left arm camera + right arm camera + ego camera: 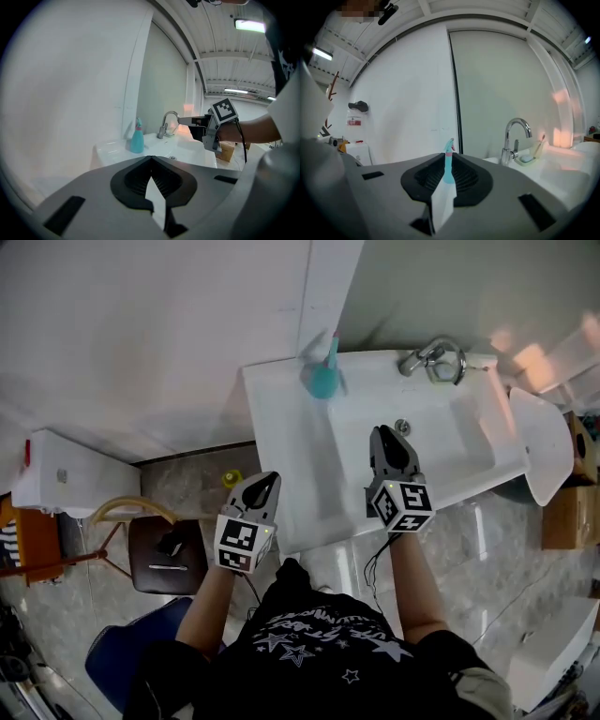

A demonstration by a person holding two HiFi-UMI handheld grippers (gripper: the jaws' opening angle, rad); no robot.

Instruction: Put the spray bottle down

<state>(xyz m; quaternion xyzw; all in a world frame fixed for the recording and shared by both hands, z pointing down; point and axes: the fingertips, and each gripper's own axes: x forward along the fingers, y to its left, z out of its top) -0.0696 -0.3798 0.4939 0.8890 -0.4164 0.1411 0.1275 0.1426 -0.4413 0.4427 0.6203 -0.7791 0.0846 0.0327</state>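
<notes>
The task looks done: the spray bottle stands upright on the back left corner of the white sink, close to the wall and well apart from both grippers, with nothing touching it. The left gripper hovers off the sink's front left edge, its jaws clenched together on nothing. The right gripper hangs over the basin, pointing toward the bottle, its jaws drawn almost together and empty (its own view shows only a thin slit, with the far-off bottle lined up in it). What is left, I judge, is at most to draw the hands away. By count: one spray bottle, one sink, one tap at the back rim, one small dish just beside that tap, and two grippers
</notes>
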